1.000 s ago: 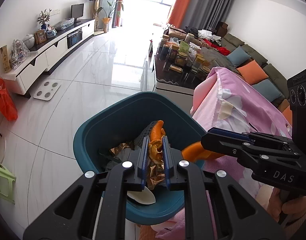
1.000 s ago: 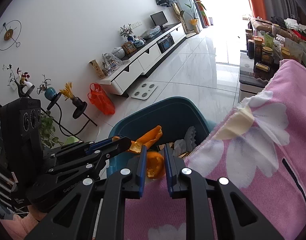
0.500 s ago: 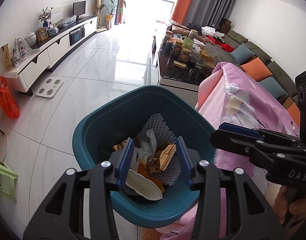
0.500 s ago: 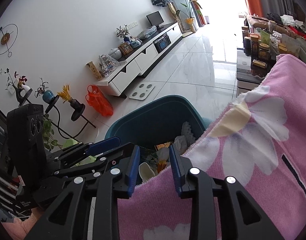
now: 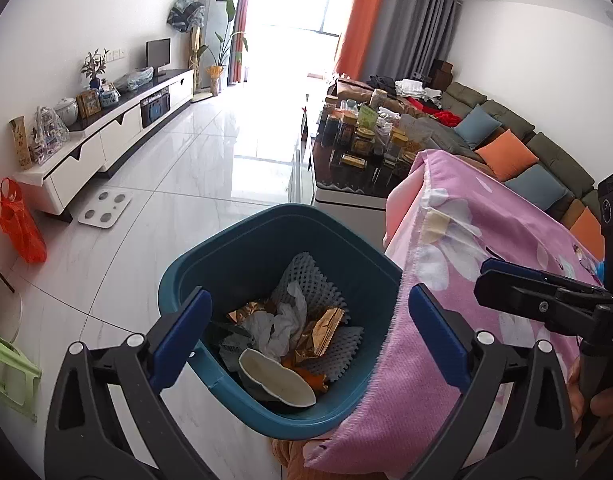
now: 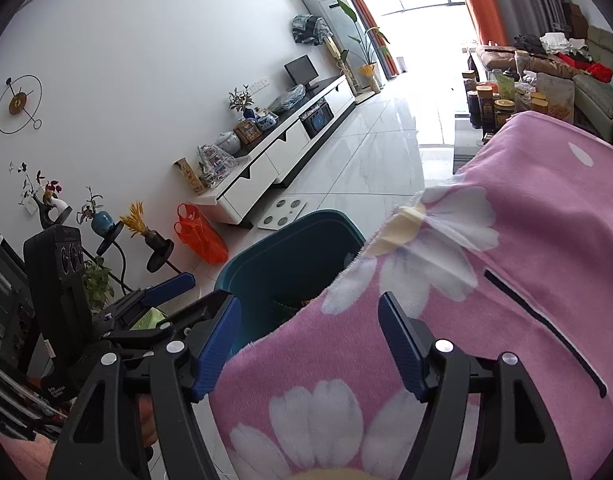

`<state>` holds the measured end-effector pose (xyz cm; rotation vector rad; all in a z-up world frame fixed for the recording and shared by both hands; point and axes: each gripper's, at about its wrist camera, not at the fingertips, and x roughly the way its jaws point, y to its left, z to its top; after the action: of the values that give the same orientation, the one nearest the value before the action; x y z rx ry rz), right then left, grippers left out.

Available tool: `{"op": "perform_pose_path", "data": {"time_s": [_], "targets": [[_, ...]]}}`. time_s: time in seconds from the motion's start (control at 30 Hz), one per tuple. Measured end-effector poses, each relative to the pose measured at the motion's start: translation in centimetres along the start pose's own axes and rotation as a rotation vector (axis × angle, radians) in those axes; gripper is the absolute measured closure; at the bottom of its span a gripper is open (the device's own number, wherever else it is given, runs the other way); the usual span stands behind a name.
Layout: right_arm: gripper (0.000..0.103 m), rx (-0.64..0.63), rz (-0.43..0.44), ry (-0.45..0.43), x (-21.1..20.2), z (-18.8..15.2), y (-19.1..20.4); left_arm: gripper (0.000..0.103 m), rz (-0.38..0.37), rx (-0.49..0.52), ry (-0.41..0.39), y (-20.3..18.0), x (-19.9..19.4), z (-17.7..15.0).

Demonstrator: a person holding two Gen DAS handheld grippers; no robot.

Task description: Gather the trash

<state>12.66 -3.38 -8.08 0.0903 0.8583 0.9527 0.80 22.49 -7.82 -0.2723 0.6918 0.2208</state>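
A teal bin stands on the floor against a pink flowered cloth. Inside lie white foam net, crumpled tissue, a gold wrapper, a white shell-like piece and orange peel. My left gripper hovers above the bin, its jaws opening wide with nothing between them. My right gripper is over the edge of the cloth beside the bin. Its jaws are opening too and hold nothing.
A white TV cabinet runs along the left wall, with an orange bag and a white scale on the floor. A low table with several jars and a sofa lie beyond. A green stool sits at left.
Both grippers were shut on orange peel above the bin. They have opened wide, the peel now lies in the bin, and the right gripper has drawn back over the cloth.
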Motion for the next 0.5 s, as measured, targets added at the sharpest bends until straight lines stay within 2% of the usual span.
{"op": "perform_pose_path", "data": {"time_s": [0.07,0.17,0.4,0.5], "targets": [[0.024,-0.011,-0.018,-0.028,-1.2,-0.6,-0.3,0.006,0.006,0.012,-0.022,-0.7,-0.6,-0.2],[0.019,-0.024,-0.049,-0.081,-3.4,-1.6,-0.7,0.006,-0.006,0.017,-0.043,-1.9,-1.5,-0.6],[0.008,-0.046,-0.167,-0.234,-9.8,-4.2,-2.3,0.006,-0.057,0.103,-0.143,-6.6,-4.0,-1.6],[0.007,-0.035,-0.237,-0.297,-12.4,-5.7,-2.9,0.006,-0.090,0.149,-0.180,-9.2,-4.8,-2.0]]}}
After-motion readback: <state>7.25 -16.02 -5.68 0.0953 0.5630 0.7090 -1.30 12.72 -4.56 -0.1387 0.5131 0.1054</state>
